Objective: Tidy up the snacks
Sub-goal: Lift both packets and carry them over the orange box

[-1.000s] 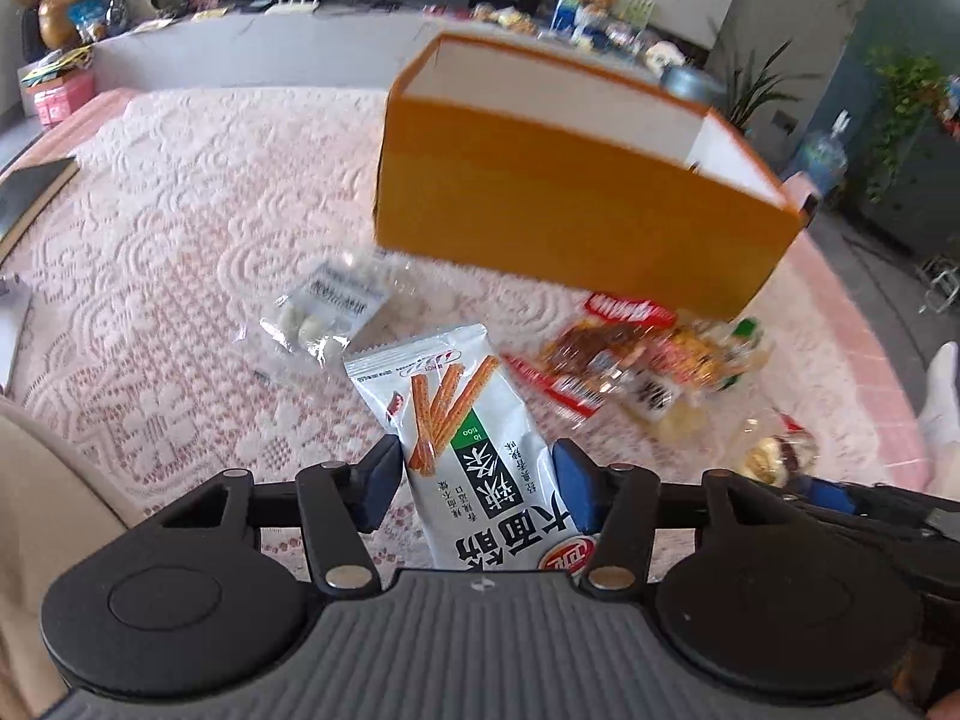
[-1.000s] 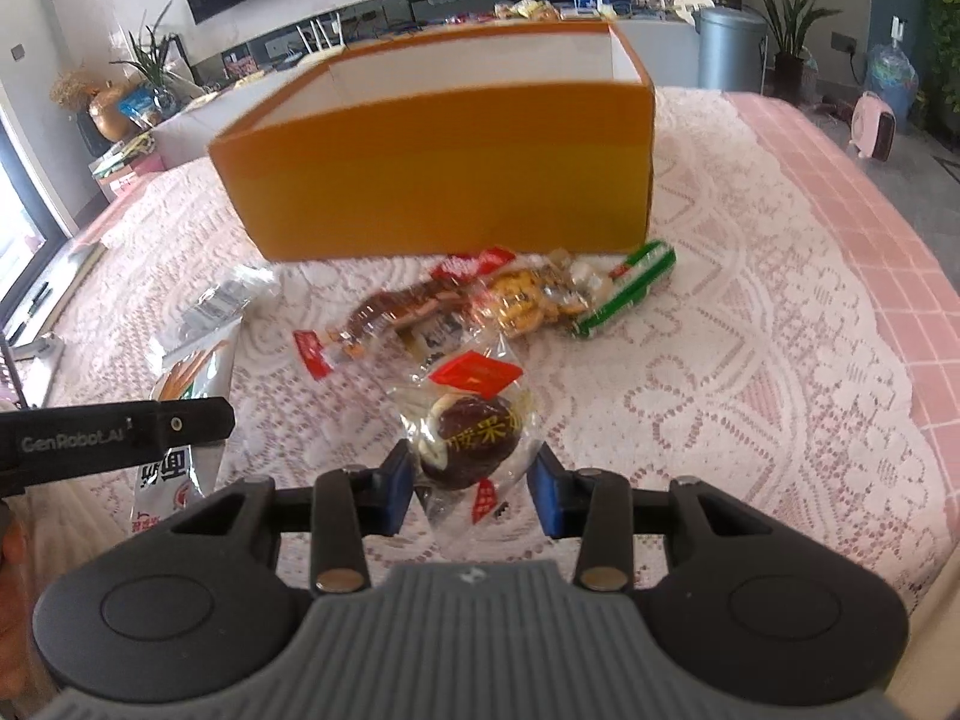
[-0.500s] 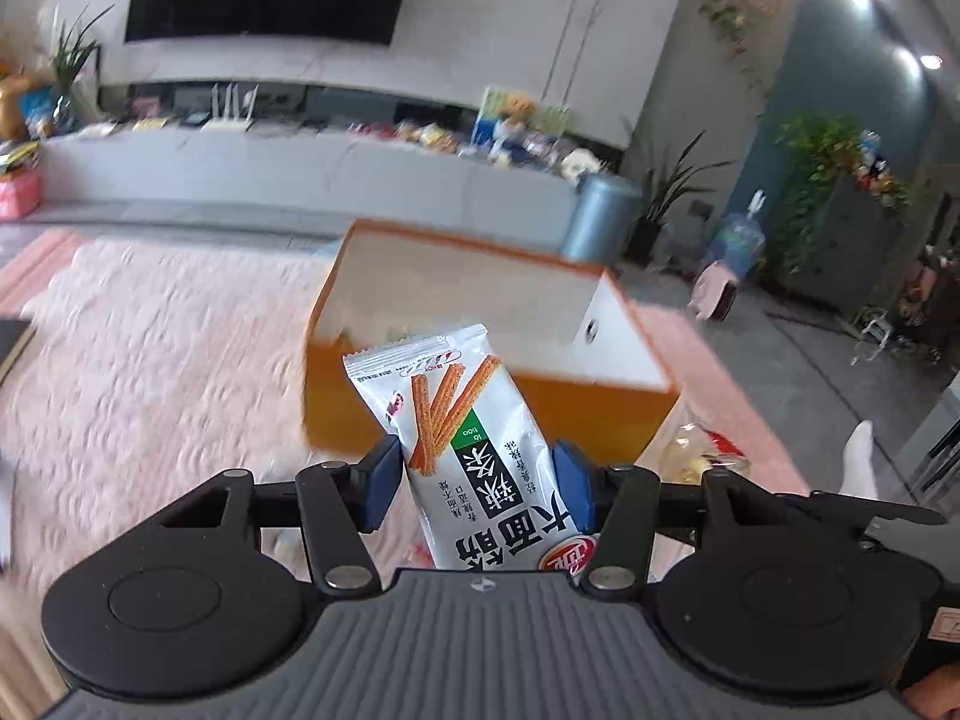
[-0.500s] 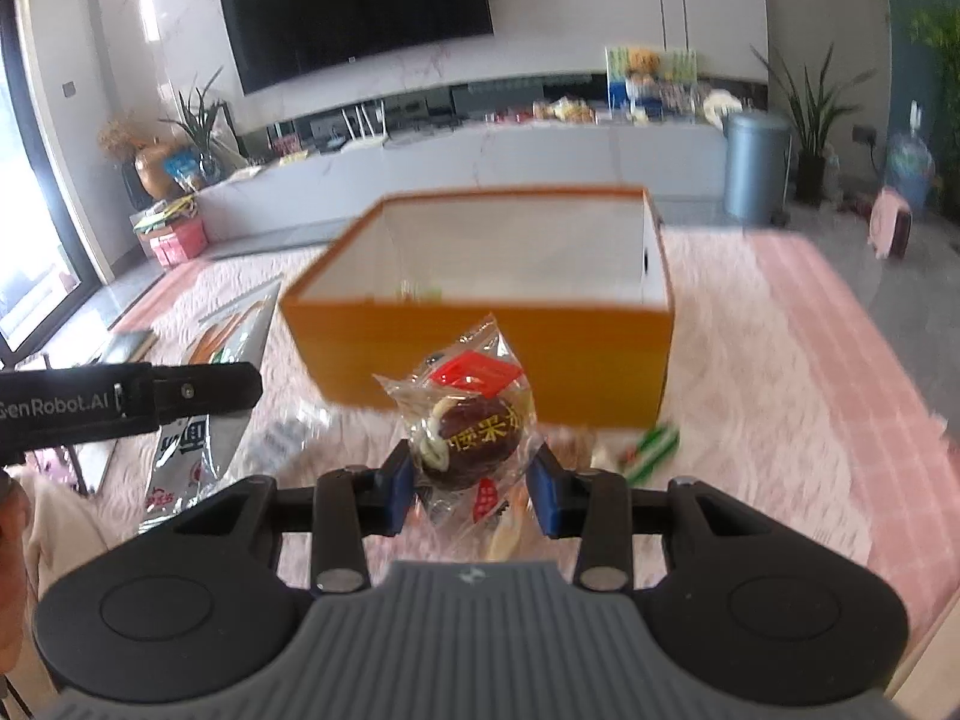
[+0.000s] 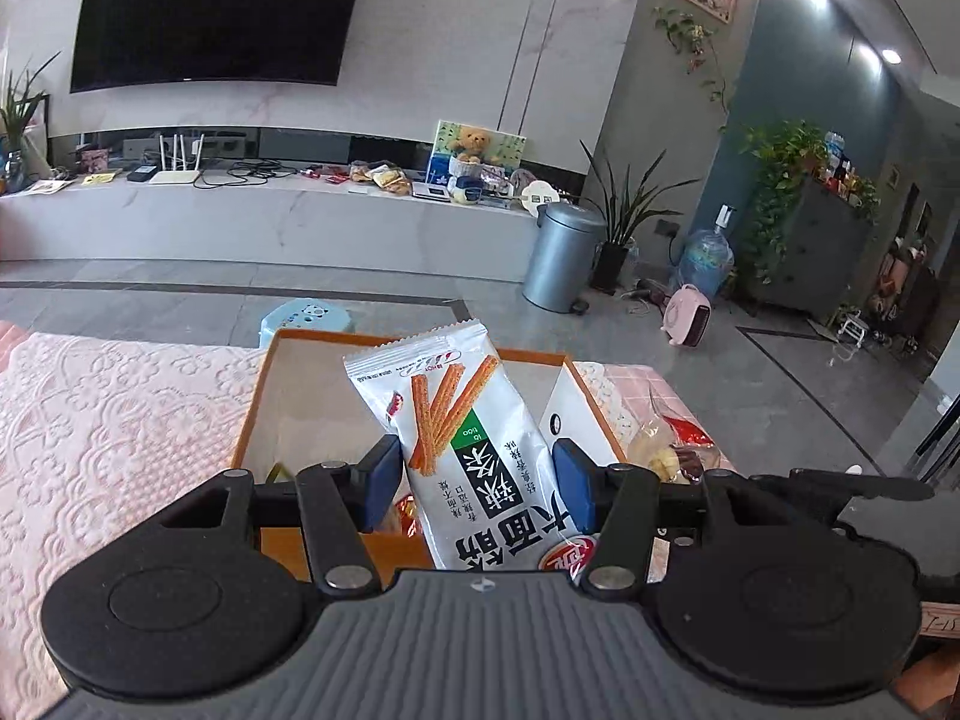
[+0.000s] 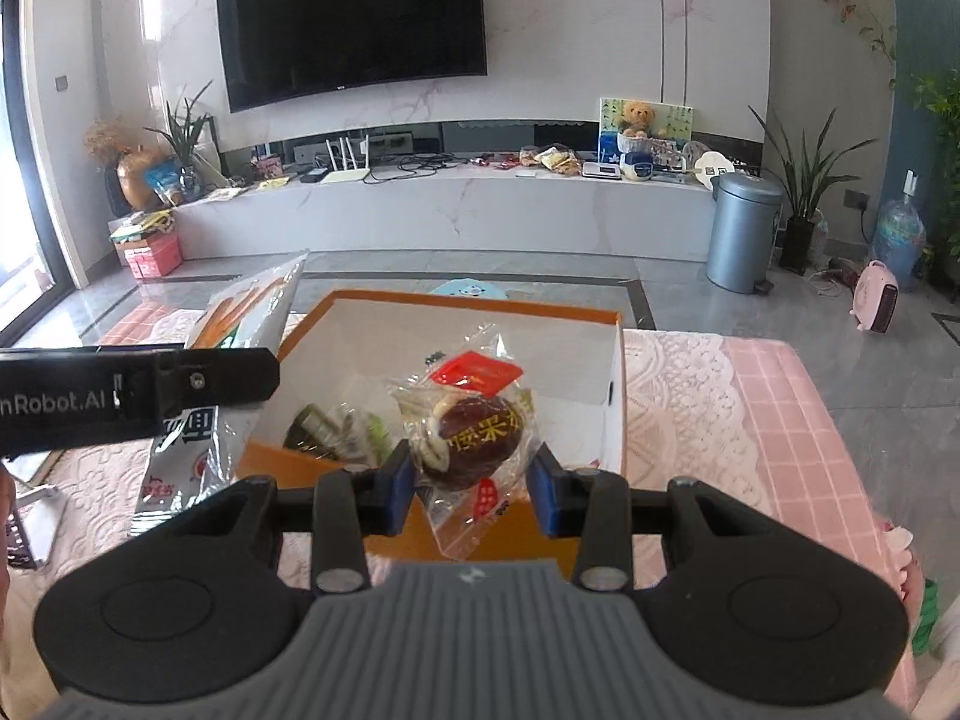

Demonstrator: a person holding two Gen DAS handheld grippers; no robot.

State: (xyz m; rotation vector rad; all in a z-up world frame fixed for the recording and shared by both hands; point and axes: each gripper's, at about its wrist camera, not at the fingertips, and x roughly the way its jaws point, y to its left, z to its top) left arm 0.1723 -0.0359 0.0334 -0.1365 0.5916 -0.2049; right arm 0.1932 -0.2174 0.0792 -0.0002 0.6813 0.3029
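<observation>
Snack sorting as seen from both wrist cameras, read from left to right. On the left lies the pink lace-patterned cloth covering the surface [image 5: 102, 420]. My left gripper [image 5: 477, 480] has its jaws clamped at a middling width on a white foil packet printed with orange sticks and a green label [image 5: 474, 450]; the blue pads press both long edges, and the packet stands upright, lifted off the surface, in front of and above the open orange cardboard box with a white lining [image 5: 264, 396]. In the right wrist view the same packet [image 6: 240, 324] hangs beside the box's left wall [image 6: 300, 336], under the black bar of the left gripper [image 6: 150, 387].

Inside the box a dark green-and-clear wrapper [image 6: 324, 432] lies on the floor near the front wall.

My right gripper [image 6: 472, 489] has its jaws closed narrower, on a clear plastic wrapper holding a round dark brown snack with a red tag [image 6: 474, 432]; the pads pinch the crinkled film on both sides, and the snack is held above the box's front part. In the left view it [image 5: 672, 450] shows just right of the box's right wall.
</observation>
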